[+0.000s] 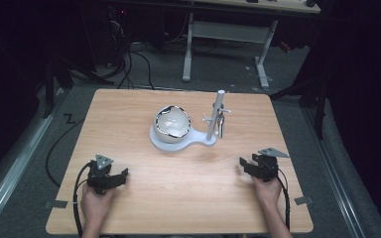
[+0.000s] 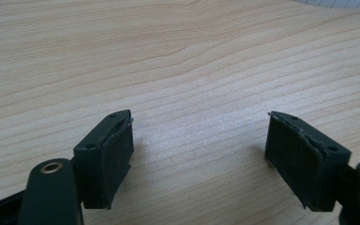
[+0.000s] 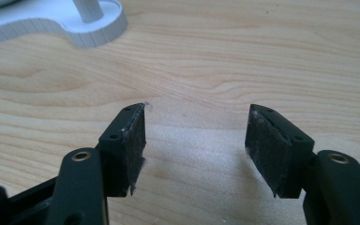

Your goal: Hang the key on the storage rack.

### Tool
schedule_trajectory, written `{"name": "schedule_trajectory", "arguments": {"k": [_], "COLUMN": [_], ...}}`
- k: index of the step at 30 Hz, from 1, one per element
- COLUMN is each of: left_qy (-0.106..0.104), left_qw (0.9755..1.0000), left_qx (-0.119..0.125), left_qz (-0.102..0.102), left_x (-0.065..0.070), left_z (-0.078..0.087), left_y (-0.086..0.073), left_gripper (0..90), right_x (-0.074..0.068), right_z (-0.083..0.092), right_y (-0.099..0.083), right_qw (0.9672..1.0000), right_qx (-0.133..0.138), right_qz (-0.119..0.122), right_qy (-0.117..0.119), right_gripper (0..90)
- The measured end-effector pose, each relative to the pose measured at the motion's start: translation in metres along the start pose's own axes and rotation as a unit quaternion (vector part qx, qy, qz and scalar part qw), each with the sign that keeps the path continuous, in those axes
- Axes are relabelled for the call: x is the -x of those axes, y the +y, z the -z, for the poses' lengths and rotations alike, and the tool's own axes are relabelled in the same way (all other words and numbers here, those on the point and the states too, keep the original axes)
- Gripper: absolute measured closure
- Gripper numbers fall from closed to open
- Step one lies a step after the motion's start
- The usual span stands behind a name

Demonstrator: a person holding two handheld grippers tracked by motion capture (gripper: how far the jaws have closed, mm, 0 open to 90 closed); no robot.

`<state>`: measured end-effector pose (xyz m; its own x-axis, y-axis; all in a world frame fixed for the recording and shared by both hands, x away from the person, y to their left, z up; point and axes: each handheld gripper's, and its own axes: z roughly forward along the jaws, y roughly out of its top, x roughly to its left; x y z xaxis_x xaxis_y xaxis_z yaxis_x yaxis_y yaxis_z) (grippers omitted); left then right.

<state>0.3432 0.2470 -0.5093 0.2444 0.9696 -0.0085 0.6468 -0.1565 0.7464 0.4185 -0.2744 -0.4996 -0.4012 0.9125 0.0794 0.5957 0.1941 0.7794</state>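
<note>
The white bowl (image 1: 172, 124) sits on its white stand (image 1: 198, 140) at the frame's centre on the worktop (image 1: 188, 198), while your left claw (image 1: 120, 175) and right claw (image 1: 243, 163) rest released, low at either side.

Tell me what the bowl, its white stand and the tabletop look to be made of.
Bowl: probably glazed ceramic or glossy plastic, white, with bright highlights along its rim.
White stand: likely matte plastic, perhaps printed; fine ribbing on its base edge in the right gripper view.
Tabletop: light wood or wood-look laminate, with visible grain and a soft sheen.
</note>
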Motion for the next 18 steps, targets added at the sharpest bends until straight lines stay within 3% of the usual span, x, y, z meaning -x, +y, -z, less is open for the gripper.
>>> {"name": "schedule_trajectory", "arguments": {"k": [5, 9, 18], "left_qy": [0.000, 0.000, -0.001], "left_qw": [1.0000, 1.0000, 1.0000], "left_qx": [0.000, 0.000, 0.000], "left_qz": [0.000, 0.000, 0.001], "left_x": [-0.0001, -0.0001, -0.0001], "left_z": [0.0000, 0.0001, 0.0003], "left_y": [0.0000, -0.0001, -0.0003], "left_gripper": [24.1, 24.1, 24.2], "right_x": [-0.0030, -0.0056, -0.0065], "right_z": [-0.0032, -0.0066, -0.0074], "right_y": [-0.0006, 0.0002, 0.0005], "right_qw": [0.9998, 0.9982, 0.9980], "right_qx": [-0.010, -0.036, -0.036], "right_qz": [0.011, 0.029, 0.033], "right_qy": [-0.012, -0.038, -0.039], "right_gripper": [37.6, 35.4, 34.7]}}
